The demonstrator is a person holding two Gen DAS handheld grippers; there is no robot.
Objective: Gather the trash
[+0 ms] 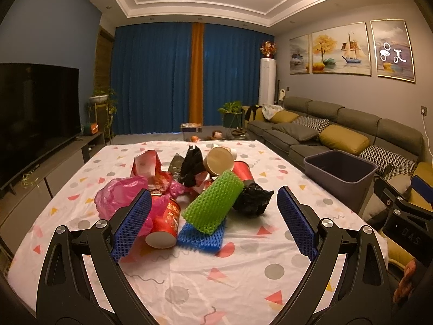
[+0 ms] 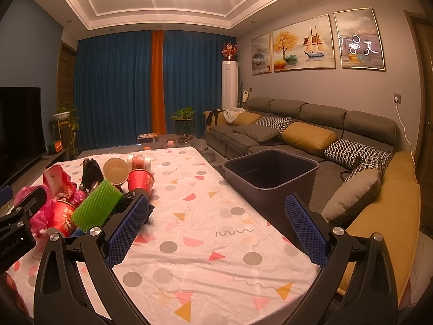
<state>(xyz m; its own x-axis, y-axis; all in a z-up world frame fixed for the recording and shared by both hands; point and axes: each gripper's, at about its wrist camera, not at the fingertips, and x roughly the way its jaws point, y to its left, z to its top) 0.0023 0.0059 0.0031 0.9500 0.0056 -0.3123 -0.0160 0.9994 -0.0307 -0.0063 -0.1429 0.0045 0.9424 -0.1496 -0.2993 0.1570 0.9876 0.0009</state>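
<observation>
A heap of trash lies on the patterned tablecloth: a green foam net on a blue foam net, a red paper cup on its side, a pink plastic bag, crumpled black bags, a tan cup and red wrapping. My left gripper stands open just in front of the heap, holding nothing. My right gripper is open over bare cloth, with the heap to its left. A dark grey bin sits at the table's right edge.
A grey sofa with yellow and patterned cushions runs along the right wall behind the bin. A television on a low cabinet stands to the left. Blue curtains and potted plants lie beyond the table's far end.
</observation>
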